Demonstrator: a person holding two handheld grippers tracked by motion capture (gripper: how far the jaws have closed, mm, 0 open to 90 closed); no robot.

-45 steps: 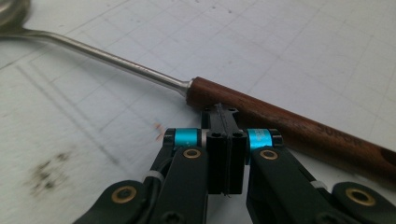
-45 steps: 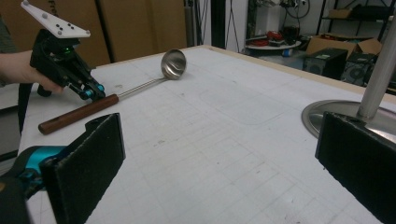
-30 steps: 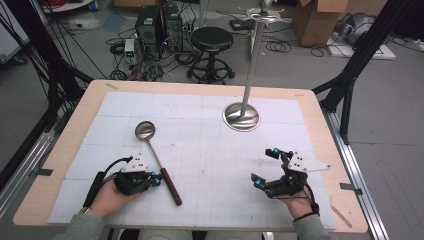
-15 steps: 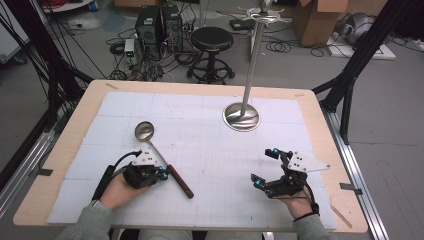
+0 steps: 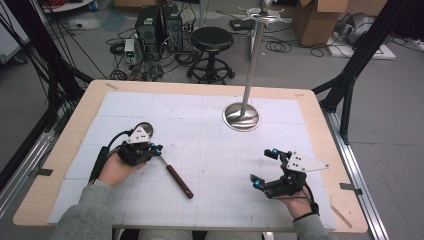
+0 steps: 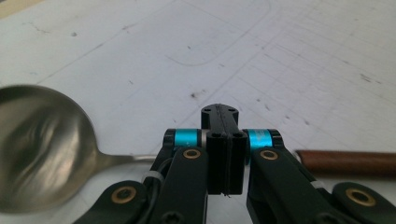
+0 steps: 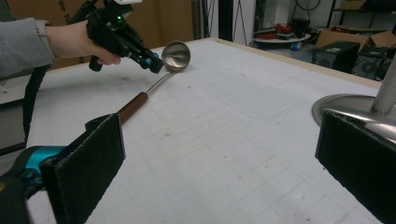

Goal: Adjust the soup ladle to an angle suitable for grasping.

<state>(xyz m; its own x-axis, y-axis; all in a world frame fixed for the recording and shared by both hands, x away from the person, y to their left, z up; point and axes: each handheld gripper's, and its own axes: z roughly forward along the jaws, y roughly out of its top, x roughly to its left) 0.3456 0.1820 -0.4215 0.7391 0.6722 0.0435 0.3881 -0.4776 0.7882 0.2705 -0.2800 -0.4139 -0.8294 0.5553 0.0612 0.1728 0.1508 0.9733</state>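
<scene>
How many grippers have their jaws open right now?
1. The right gripper, near the table's front right, is open. The left gripper, over the ladle at front left, has its jaws closed together.

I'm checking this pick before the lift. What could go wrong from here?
The left hand-held gripper is shut above the ladle's thin metal stem near the bowl; whether it grips the stem is unclear. A grip there could let the long wooden handle swing down. The right hand-held gripper is open and apart, giving no support.
</scene>
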